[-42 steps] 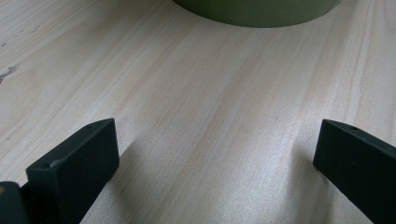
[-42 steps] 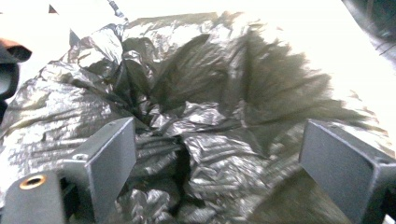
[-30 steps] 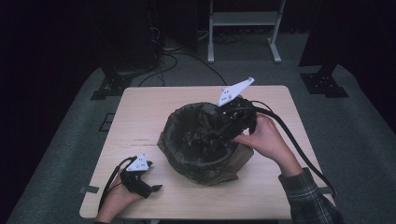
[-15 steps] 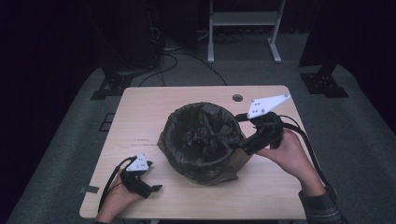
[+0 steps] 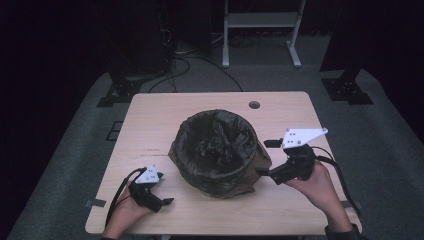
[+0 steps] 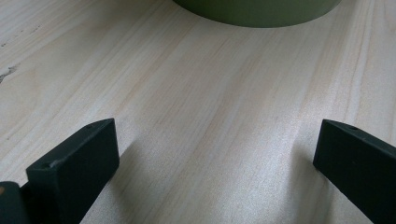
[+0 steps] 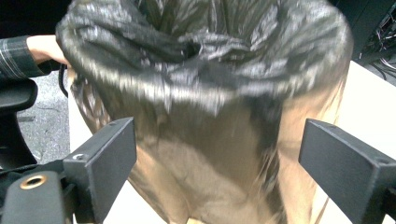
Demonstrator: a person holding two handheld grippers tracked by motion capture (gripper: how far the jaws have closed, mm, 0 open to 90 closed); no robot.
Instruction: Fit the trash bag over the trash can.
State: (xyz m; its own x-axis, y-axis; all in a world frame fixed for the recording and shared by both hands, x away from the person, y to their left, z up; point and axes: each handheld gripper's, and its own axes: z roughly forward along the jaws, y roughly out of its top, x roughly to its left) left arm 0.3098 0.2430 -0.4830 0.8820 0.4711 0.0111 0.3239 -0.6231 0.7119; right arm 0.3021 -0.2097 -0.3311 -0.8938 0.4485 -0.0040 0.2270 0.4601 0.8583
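Pale wooden table (image 5: 150,130), round hole (image 5: 254,105) near far edge; white rack (image 5: 260,20), cables (image 5: 195,60) on floor beyond.

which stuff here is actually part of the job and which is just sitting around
In the job:
- bin lined with black bag
- right gripper, jaws open, beside the bag
- left gripper, jaws open, over bare table

Lying about:
- white stand
- floor cables

A round bin (image 5: 220,170) stands upright near the middle of the counter (image 5: 150,130), lined with a crinkled black plastic bag (image 5: 215,137). The bag's mouth gapes open at the top, and its loose skirt drapes down the bin's outside, brownish where it thins (image 7: 205,172).
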